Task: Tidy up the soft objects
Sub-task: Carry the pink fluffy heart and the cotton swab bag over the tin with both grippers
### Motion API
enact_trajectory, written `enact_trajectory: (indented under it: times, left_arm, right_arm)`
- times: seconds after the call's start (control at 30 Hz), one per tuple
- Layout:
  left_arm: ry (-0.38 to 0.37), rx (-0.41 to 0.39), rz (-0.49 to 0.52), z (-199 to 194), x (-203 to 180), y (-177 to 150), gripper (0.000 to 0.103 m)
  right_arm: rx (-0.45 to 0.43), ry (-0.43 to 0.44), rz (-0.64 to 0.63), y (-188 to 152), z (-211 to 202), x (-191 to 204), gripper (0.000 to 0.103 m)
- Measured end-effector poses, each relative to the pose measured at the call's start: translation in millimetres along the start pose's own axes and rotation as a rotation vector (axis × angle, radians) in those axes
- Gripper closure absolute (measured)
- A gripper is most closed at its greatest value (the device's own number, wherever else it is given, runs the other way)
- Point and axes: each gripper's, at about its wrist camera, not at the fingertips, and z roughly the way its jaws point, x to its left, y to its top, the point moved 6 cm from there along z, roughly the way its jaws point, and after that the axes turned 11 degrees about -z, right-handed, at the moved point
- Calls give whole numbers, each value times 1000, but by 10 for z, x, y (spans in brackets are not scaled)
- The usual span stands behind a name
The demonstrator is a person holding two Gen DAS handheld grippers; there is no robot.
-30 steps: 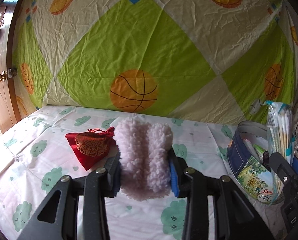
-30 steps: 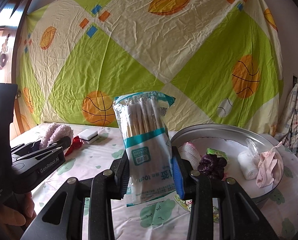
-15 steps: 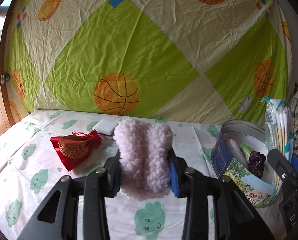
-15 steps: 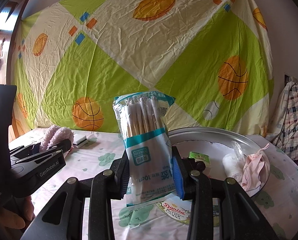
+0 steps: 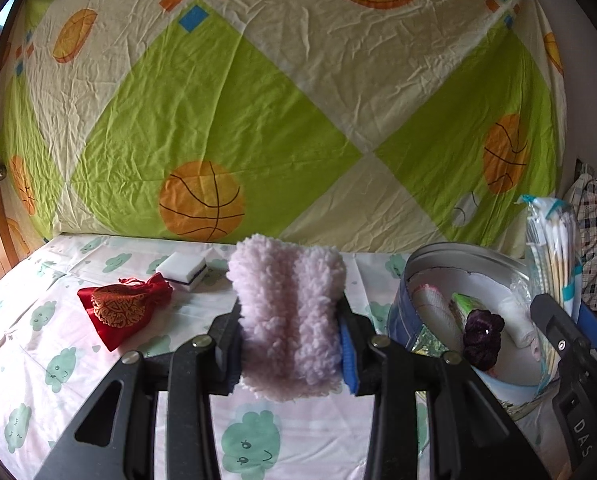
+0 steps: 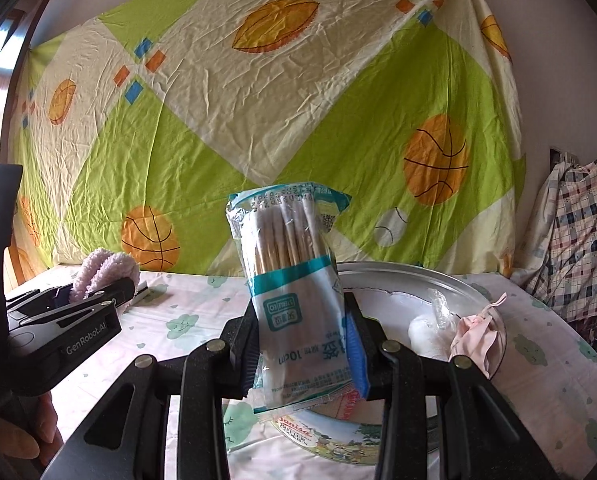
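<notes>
Left tongs [image 5: 288, 350] remain clenched on the fluffy lilac cloth [image 5: 286, 312], held above the table [image 5: 98, 360]; right tongs [image 6: 302, 344] remain clenched on the cotton swab packet [image 6: 294, 292], upright over the near rim of the round tin [image 6: 398, 276]. Against the earlier frames, both views have shifted toward the tin: its contents now show more fully beside the cloth, and the white sponge [image 5: 182, 270] has come into view behind the red pouch [image 5: 118, 306].
</notes>
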Motion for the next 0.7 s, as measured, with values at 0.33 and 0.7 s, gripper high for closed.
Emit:
enact_trajectory:
  times: [0.33,0.7]
  left_arm:
    - [-23,-5,22,-5,-250,-4,66]
    - [-57,-10,43,-11,-516,1,66]
  right_arm:
    - [0,-38,10,-25,-3,-260,64]
    - [2,-79,26,-48,8,-526,64]
